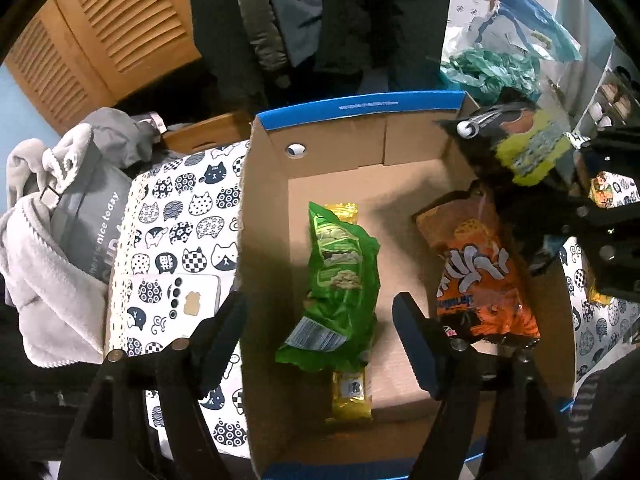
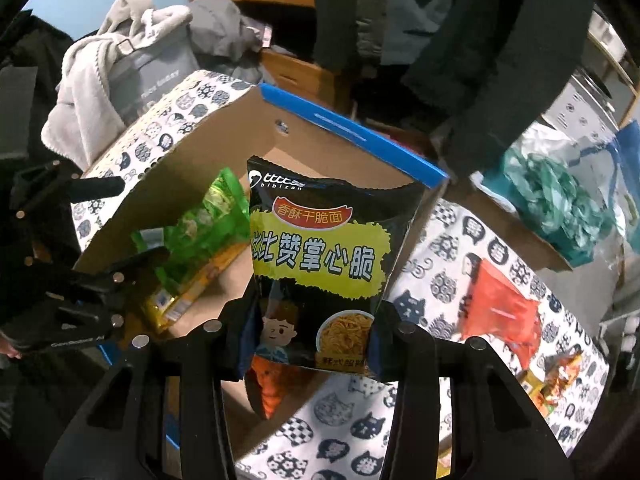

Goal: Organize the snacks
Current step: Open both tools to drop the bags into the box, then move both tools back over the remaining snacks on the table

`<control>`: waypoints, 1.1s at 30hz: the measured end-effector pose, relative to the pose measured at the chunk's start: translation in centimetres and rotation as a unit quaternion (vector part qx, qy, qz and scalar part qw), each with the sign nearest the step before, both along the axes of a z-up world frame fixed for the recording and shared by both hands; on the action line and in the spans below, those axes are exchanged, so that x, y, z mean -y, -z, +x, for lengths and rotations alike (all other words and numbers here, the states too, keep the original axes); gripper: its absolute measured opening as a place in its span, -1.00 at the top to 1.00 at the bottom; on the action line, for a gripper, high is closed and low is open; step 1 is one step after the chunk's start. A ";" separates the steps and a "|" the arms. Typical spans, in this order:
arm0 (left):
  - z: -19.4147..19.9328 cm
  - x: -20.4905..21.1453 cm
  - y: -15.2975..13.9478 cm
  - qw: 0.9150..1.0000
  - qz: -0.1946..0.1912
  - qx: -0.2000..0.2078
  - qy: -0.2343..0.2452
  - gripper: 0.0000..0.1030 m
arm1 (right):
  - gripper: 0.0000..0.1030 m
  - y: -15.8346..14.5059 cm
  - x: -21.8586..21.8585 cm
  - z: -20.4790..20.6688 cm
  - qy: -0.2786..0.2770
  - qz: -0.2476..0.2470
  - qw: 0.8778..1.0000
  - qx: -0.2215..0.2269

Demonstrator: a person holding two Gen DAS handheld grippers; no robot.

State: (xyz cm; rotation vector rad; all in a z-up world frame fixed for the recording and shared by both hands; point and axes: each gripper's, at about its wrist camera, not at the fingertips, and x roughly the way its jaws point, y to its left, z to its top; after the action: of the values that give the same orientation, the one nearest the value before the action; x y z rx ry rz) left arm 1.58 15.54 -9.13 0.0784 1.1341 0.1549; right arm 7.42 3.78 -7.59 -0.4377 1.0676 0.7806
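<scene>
The right gripper (image 2: 308, 340) is clenched on a black noodle snack bag (image 2: 320, 256), pinching its lower part from both sides and holding it upright above the right edge of the cardboard box (image 1: 264, 208). In the left wrist view the same bag (image 1: 528, 148) shows near the box's far right corner, blurred, so whether it has cleared the wall cannot be told.

The left gripper (image 1: 320, 332) hangs over the near half of the box with its jaws released and nothing between them.

Inside the box a green bag (image 1: 344, 276) lies across a yellow packet (image 1: 350, 396) along the left of the floor, and an orange bag (image 1: 480, 268) lies against the right wall. On the cat-print tablecloth (image 2: 440, 256) to the right of the box a red packet (image 2: 500, 312) and another small snack (image 2: 556, 372) wait near the table's right edge — likely next in line.

The noodle bag looks light, puffed and crinkly; its film is probably slick and the dry noodles inside would crush under a hard squeeze. A hold on the sealed bottom edge — flat and stiffer — seems safest. The bare floor between the green and orange bags looks like the spot for it.
</scene>
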 end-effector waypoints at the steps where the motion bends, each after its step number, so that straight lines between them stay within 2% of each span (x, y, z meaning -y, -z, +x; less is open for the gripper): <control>1: 0.0 -0.1 0.0 1.000 0.000 0.000 -0.001 -0.48 | 0.11 0.1 -0.2 0.0 -0.001 -0.003 1.000 0.001; 6: -0.2 -0.3 -0.5 1.000 -0.001 0.005 -0.001 -0.48 | 0.02 0.0 -0.4 -0.2 -0.002 -0.005 1.000 0.008; 10: -0.1 0.1 -0.7 1.000 -0.004 0.007 0.003 -0.49 | -0.19 -0.6 0.1 -0.3 0.001 -0.004 1.000 0.017; 19: 0.6 3.0 -0.9 0.999 0.002 0.004 0.032 -0.50 | -0.41 -0.8 3.9 -0.7 0.015 -0.024 0.999 0.035; 26: 1.6 7.1 -1.6 0.997 0.000 0.006 0.072 -0.56 | -0.42 -0.8 8.8 -0.4 0.043 -0.035 0.997 0.046; 33: 2.7 11.8 -1.8 0.993 -0.004 0.000 0.115 -0.56 | -0.42 -0.6 14.9 0.8 0.095 -0.028 0.994 0.038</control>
State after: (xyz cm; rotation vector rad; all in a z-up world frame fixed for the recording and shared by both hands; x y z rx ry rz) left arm 4.27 3.69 -7.29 0.2007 1.1173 -0.0542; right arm 8.18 -11.09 -7.03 -0.4046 1.0447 0.5621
